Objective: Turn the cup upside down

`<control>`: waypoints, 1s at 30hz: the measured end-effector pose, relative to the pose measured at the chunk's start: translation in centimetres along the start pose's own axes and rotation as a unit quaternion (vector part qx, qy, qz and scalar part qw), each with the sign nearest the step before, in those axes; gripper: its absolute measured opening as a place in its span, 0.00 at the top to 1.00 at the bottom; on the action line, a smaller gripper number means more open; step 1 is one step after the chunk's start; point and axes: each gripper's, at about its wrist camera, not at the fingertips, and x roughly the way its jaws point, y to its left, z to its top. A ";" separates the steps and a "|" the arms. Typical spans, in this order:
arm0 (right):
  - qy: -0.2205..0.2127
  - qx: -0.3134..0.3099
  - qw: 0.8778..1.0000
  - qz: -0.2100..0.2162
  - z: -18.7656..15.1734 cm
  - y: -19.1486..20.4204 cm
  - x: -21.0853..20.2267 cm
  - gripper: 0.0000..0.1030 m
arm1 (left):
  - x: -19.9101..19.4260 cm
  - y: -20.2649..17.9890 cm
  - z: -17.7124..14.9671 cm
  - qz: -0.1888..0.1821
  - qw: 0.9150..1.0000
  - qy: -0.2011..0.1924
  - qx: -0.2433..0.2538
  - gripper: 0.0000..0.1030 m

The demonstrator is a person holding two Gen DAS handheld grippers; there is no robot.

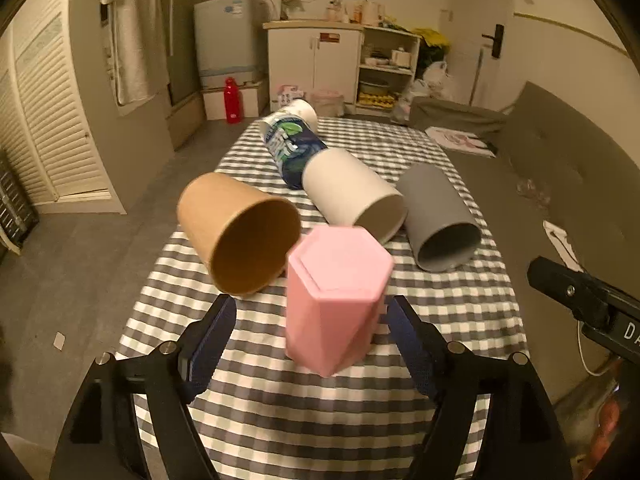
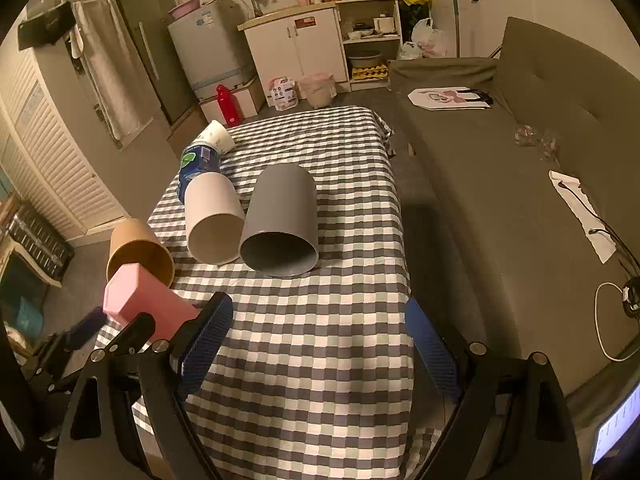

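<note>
left hand-held gripper (image 1: 308,322): jaws spread wide, either side of the pink cup (image 1: 336,300), lower centre of left wrist view. Right pad looks close to or touching the cup wall, left pad clearly apart. Cannot tell if contact is made.
right hand-held gripper (image 2: 320,326): jaws spread, holding nothing, over bare checked cloth, bottom centre of right wrist view.
pink cup: hexagonal, closed base facing up, mouth down on the worktop (image 1: 460,320). Slightly blurred, may be tilted. In right wrist view it sits at lower left (image 2: 140,304).
other cups: brown cup (image 1: 240,236), white cup (image 1: 352,196), grey cup (image 1: 440,216) all lie on their sides, mouths toward camera, mid-frame. Printed cup (image 1: 292,144) behind them, also lying down.
step: looks like release or set-down of the pink cup, already inverted.
next move: probably back the left hand-held gripper off without knocking the pink cup, then pick a lying cup; needs a side grip and a turn to put the mouth down.
</note>
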 end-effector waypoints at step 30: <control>-0.121 -0.097 0.988 0.003 -3.4 7.1 -8.9 0.15 | -10.0 7.7 0.7 -0.041 0.990 -0.134 0.031 0.22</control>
